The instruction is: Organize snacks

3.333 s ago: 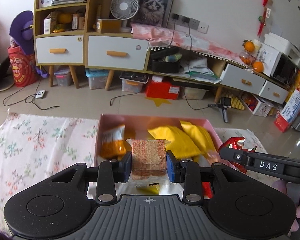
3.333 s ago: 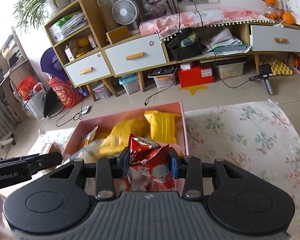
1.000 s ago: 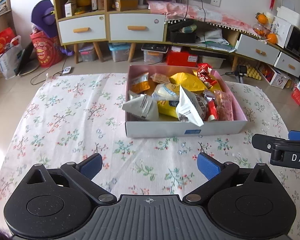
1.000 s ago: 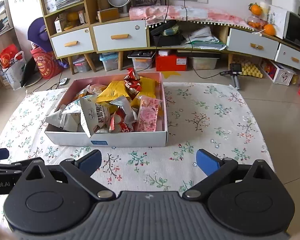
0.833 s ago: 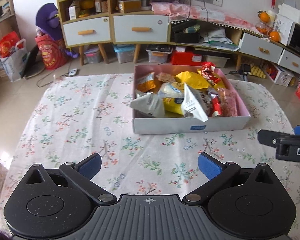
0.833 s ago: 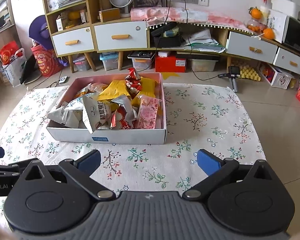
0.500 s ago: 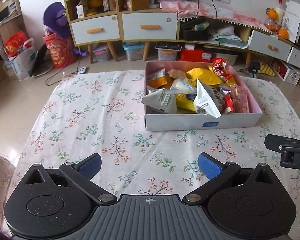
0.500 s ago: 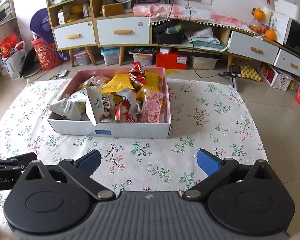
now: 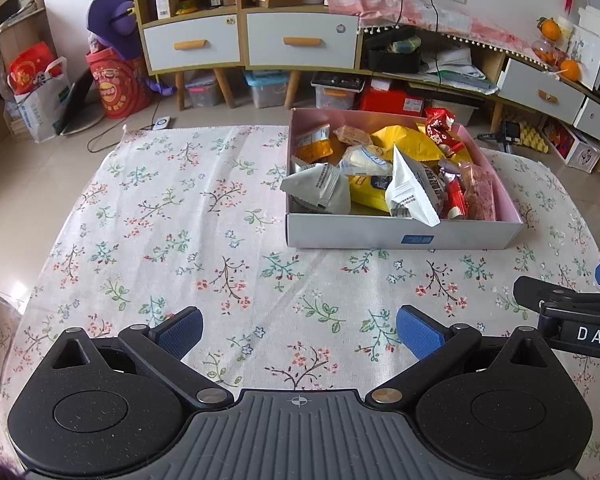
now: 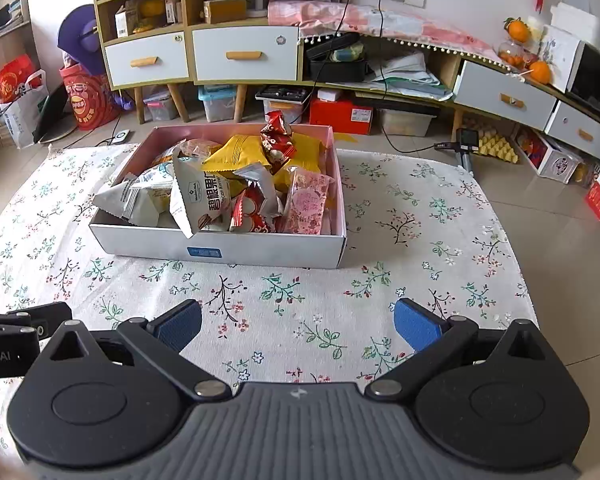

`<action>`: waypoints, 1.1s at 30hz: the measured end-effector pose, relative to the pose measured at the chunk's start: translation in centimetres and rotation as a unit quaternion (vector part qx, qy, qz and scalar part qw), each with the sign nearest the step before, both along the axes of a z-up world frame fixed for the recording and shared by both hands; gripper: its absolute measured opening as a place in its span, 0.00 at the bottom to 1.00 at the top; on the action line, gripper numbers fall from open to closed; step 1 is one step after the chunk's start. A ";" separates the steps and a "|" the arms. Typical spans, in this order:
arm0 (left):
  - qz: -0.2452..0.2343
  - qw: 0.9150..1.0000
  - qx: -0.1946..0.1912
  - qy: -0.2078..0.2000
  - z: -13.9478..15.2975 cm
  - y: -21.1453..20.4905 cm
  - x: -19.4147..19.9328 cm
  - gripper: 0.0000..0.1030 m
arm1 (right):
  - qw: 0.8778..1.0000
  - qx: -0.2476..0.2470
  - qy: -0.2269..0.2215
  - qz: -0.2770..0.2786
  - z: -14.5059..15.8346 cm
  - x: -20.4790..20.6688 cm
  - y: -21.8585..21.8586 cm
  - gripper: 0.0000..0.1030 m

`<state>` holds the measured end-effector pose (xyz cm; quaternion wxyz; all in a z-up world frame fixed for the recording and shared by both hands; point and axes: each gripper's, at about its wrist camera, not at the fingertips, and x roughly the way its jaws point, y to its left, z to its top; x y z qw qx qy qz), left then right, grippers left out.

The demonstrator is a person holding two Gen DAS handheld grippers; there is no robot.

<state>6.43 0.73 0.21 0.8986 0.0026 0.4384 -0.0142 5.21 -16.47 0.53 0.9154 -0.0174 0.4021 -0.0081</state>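
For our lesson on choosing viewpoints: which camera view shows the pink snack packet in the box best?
The right wrist view. There the pink packet stands upright against the box's right wall with its printed front facing the camera. The left wrist view shows the same packet smaller, near the far right side and at an angle, so its front is hard to make out.

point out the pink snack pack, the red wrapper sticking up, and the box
pink snack pack [image 10: 308, 202], right wrist view, front face
red wrapper [image 10: 276, 144], right wrist view, crumpled middle
box [image 10: 260, 250], right wrist view, near white wall
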 end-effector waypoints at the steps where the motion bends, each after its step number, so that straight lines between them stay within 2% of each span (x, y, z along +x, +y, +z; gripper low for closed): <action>1: 0.001 1.000 0.000 0.000 0.0 0.0 0.0 1.00 | 1.000 0.000 0.000 0.000 0.0 0.0 0.0 0.99; 33: -0.001 1.000 -0.003 0.005 -0.1 -0.2 0.0 1.00 | 1.000 0.003 -0.001 -0.002 0.1 -0.1 0.1 1.00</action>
